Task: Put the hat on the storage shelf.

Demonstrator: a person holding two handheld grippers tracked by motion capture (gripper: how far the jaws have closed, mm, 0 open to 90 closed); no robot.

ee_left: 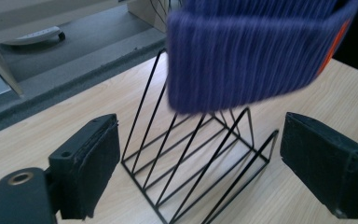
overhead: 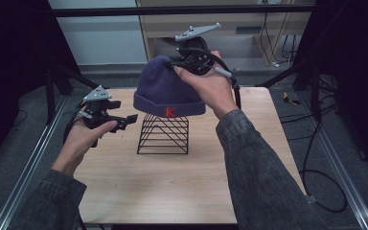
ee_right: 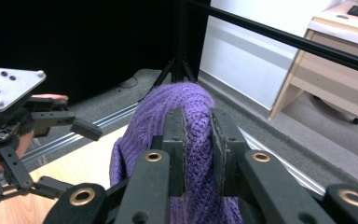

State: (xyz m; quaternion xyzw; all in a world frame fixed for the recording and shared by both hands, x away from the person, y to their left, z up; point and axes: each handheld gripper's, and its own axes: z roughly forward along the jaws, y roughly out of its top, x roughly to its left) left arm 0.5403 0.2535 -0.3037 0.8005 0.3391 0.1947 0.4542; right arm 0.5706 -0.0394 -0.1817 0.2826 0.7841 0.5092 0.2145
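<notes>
A purple knit beanie [overhead: 165, 91] with a red K on its cuff hangs over a black wire stand [overhead: 164, 134] on the wooden table. The cuff covers the top of the stand. My right gripper [overhead: 176, 62] is shut on the crown of the beanie [ee_right: 182, 107], and in the right gripper view [ee_right: 198, 140] the pads pinch the knit between them. My left gripper [overhead: 127, 122] is held in the air left of the stand, open with nothing between its pads. In the left gripper view [ee_left: 205, 158] it faces the stand [ee_left: 196, 163], with the beanie's cuff [ee_left: 247, 51] above.
The wooden table [overhead: 172, 191] has bare surface in front of the stand. Aluminium rails [overhead: 28, 158] run along both sides. Cables [overhead: 316, 182] lie on the floor at the right. A pale cabinet [overhead: 249, 24] stands behind the table.
</notes>
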